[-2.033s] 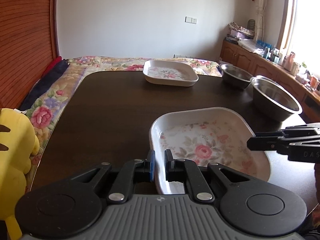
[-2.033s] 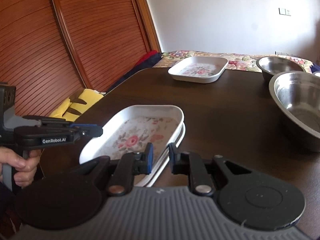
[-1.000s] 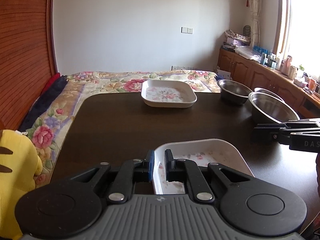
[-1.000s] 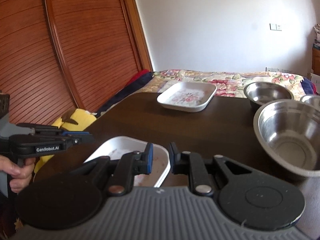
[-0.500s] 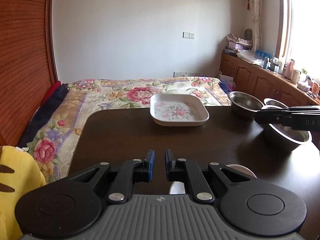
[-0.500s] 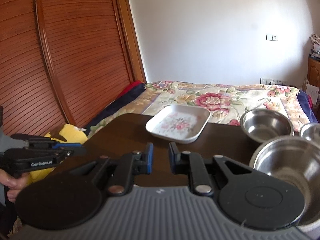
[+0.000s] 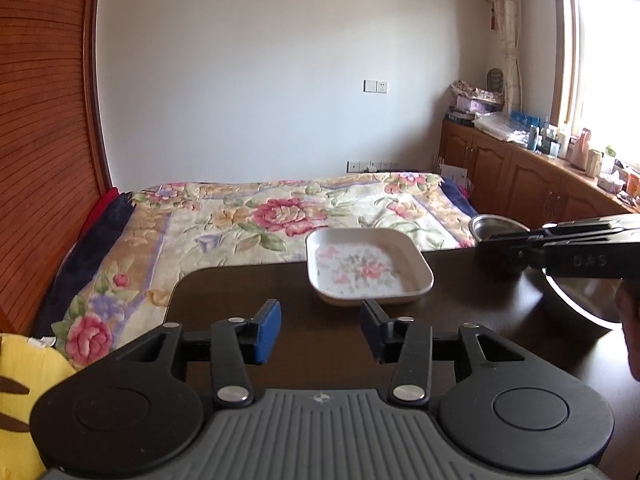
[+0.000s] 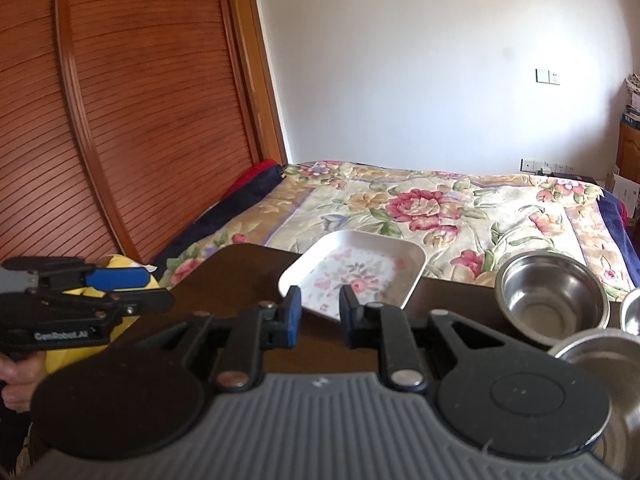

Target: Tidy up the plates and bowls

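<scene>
White floral plate point(image 7: 368, 268) sits alone at the table's point(image 7: 320, 360) far edge, unstacked. Steel bowls point(image 8: 552, 296) stand separate beside it. Left gripper point(image 7: 320, 330) spread wide, empty; right gripper point(image 8: 318, 314) parted, empty. Stacking remains.

Daylight pours in from the window point(image 7: 600, 72) far right of the left gripper point(image 7: 320, 330), blown out to plain white, and it leaves the wall ahead evenly bright and the dark table point(image 7: 472, 320) with a soft sheen. Both fisheye views bend straight lines hard toward the edges, so the wooden slatted doors point(image 8: 120, 120) to the left bow in an arc and the corners go black. The floral plate point(image 7: 368, 270) ahead of the fingers looks slightly smeared, while the steel bowl point(image 8: 552, 294) to the right shows pale glare.
</scene>
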`<act>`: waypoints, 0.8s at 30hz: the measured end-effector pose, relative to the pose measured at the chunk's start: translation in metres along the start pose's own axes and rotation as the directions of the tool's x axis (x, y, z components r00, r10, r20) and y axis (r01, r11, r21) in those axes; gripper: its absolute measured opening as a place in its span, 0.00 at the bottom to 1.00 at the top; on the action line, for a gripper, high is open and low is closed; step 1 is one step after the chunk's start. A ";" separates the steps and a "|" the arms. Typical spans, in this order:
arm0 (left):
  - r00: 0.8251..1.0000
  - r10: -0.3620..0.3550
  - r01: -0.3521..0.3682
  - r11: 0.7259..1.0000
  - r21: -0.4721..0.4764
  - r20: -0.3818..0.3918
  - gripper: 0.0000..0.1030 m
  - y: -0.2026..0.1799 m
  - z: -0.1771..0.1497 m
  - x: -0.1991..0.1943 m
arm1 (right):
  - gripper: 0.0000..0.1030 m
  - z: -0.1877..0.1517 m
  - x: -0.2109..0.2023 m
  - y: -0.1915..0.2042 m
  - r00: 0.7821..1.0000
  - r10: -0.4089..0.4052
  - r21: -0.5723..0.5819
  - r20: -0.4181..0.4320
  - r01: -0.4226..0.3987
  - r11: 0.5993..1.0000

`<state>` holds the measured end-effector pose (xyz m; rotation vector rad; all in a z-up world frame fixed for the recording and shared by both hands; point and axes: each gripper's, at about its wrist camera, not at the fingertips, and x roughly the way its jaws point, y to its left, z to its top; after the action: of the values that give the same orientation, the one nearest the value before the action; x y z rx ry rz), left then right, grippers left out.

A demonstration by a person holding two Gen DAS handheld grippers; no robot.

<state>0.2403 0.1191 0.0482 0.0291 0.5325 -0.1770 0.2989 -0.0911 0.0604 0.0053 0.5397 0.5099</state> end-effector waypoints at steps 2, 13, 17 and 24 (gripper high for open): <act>1.000 -0.008 0.008 1.000 -0.005 0.000 0.71 0.002 0.005 0.006 | 0.22 0.004 0.009 -0.003 1.000 -0.010 0.008 -0.012 0.010 1.000; 0.999 -0.023 0.022 0.999 -0.029 -0.038 0.71 0.017 0.021 0.057 | 0.50 0.011 0.053 -0.024 0.992 -0.095 0.065 -0.084 0.100 0.993; 0.998 -0.036 0.034 0.999 -0.029 -0.055 0.71 0.020 0.026 0.074 | 0.50 0.012 0.070 -0.029 0.984 -0.131 0.066 -0.124 0.140 0.988; 0.993 -0.051 0.045 0.997 -0.057 -0.103 0.68 0.028 0.032 0.106 | 0.49 0.012 0.096 -0.044 0.968 -0.168 0.109 -0.189 0.190 0.976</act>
<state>0.3511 0.1277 0.0213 -0.0280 0.6427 -0.2088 0.3964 -0.0834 0.0175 0.0314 0.7403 0.2998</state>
